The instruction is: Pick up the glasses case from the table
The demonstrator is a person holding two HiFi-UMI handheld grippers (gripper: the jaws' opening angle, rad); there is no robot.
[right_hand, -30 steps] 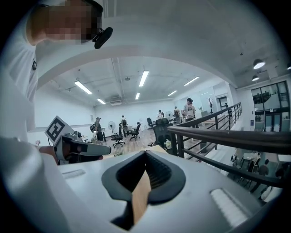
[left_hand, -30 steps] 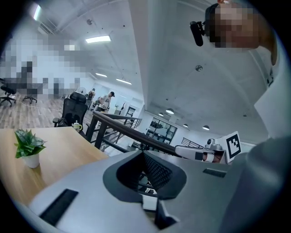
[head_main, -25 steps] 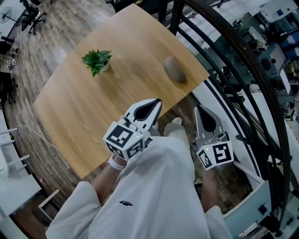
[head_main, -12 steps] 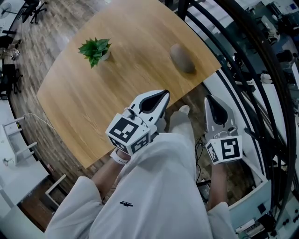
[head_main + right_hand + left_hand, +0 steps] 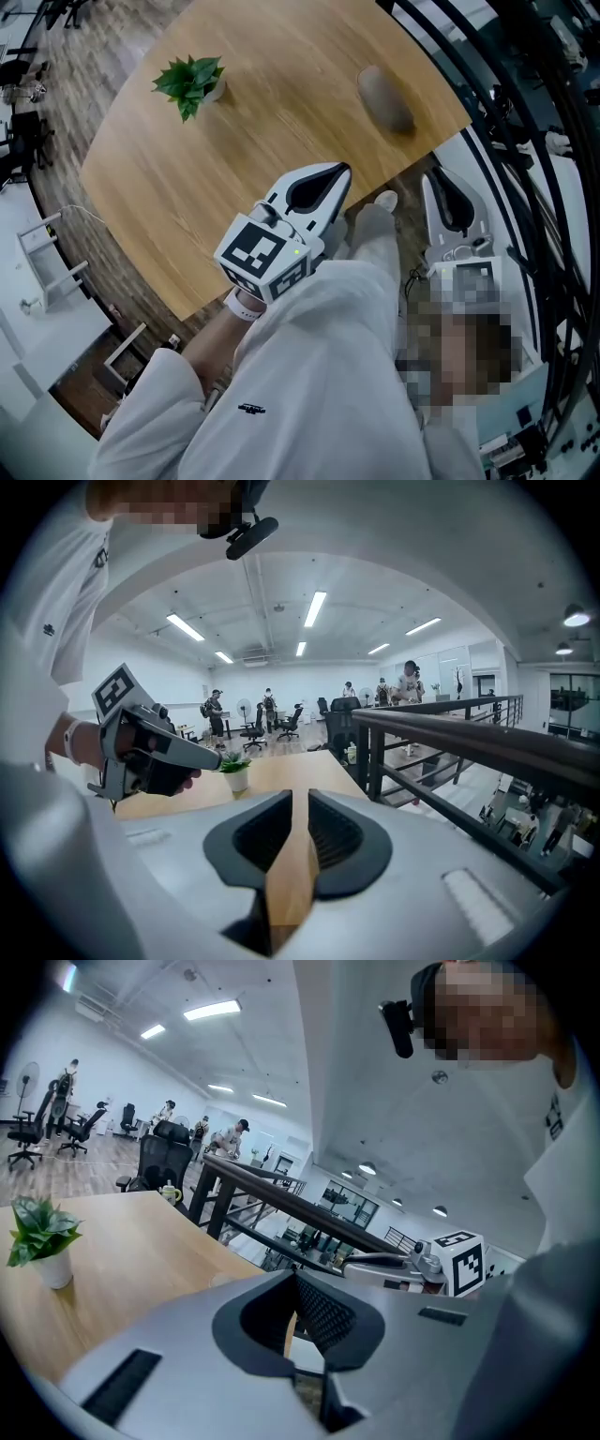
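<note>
The glasses case [image 5: 384,97], a grey-brown oval pouch, lies near the far right corner of the wooden table [image 5: 244,141]. My left gripper [image 5: 342,172] hovers over the table's near edge, below and left of the case and well short of it. Its jaws look shut, with nothing between them [image 5: 295,1279]. My right gripper [image 5: 434,178] is off the table's right edge, beside the person's knee. Its jaws are opening a narrow slit and hold nothing [image 5: 298,799]. The case does not show in either gripper view.
A small potted plant [image 5: 192,82] stands at the table's far left and also appears in the right gripper view [image 5: 234,766]. Black railing bars [image 5: 525,141] run close along the table's right side. Office chairs and people are far off.
Both grippers have moved forward and down toward the table, so the case sits nearer to them. The right jaws have parted slightly.
</note>
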